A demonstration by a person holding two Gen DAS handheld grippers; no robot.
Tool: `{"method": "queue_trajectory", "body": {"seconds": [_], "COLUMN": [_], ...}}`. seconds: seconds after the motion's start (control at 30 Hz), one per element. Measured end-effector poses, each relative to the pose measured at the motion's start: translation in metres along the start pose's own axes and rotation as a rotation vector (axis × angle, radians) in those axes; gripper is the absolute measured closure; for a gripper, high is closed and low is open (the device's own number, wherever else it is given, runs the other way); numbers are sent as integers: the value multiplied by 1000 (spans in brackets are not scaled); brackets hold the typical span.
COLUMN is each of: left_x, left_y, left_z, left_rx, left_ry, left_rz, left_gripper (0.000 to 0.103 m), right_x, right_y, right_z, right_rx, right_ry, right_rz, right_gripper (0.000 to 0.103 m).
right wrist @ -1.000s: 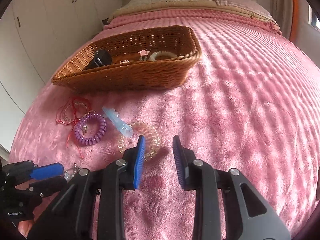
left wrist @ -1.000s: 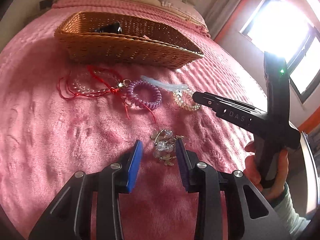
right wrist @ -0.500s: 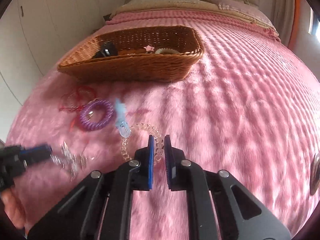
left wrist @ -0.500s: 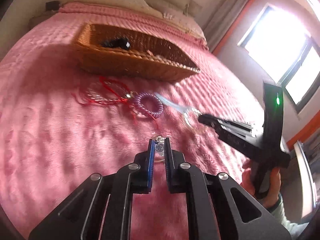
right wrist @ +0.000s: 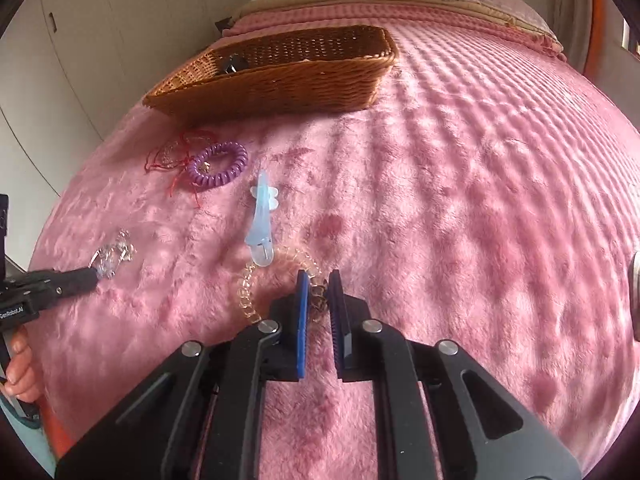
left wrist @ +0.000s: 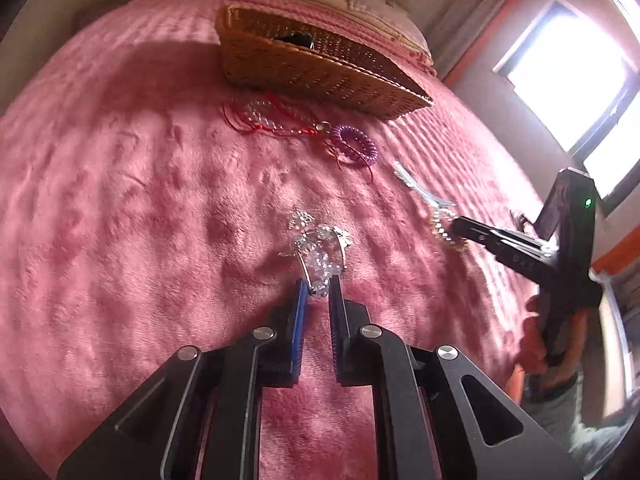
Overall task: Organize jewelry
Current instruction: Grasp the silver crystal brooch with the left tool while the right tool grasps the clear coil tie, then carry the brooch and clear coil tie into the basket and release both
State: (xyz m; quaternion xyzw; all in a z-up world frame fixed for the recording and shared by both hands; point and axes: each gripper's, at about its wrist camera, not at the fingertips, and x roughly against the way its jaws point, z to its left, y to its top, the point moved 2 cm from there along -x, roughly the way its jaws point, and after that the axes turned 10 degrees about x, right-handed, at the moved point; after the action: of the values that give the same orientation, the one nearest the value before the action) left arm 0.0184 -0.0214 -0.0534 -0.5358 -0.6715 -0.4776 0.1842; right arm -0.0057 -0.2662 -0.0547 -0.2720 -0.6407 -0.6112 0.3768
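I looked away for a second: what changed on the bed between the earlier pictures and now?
Both grippers closed. The left gripper pinched the crystal jewelry, the right gripper the clear coil bracelet; both pieces are dragged slightly. The basket, purple coil and blue clip stayed.
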Motion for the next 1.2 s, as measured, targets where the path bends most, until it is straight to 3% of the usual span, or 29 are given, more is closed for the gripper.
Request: {"method": "queue_trajectory", "body": {"seconds": [0.17,0.33,0.47,0.57,0.63,0.67,0.73,0.77,0.87,1.03,1.2], "left_x": [7,18,14,-3,-11,-11,-12,-11,1,39,59], "left_y": [1,1,2,4,5,5,4,5,7,13,19], "left_z": [-3,1,3,-3,-5,-6,-7,-6,-5,-23,-34], "left_rx": [-21,-29,-25,-27,-33,-40,-44,-38,-4,-25,-48], "left_ry": [43,39,56,70,118,132,177,175,72,-95,-166], "left_rz": [-46,-68,-55,-40,-44,-49,-51,-62,-84,-157,-193], "left_gripper": [67,64,63,65,71,74,95,95,95,95,95], "right_x": [1,-3,-9,-8,-6,-5,1,5,20,58,76], "right_y": [-2,2,1,-2,-4,-4,-5,-4,2,19,30], "right_z": [0,6,21,29,31,31,29,27,24,24,26], "right_rx": [6,33,101,140,148,145,111,87,46,45,53], "right_ry": [6,-16,-107,-151,-138,-121,-47,5,80,101,80], "right_rz": [2,2,15,16,13,11,-1,-11,-48,-146,-200], "right_gripper": [90,78,78,78,85,89,94,94,95,95,95]}}
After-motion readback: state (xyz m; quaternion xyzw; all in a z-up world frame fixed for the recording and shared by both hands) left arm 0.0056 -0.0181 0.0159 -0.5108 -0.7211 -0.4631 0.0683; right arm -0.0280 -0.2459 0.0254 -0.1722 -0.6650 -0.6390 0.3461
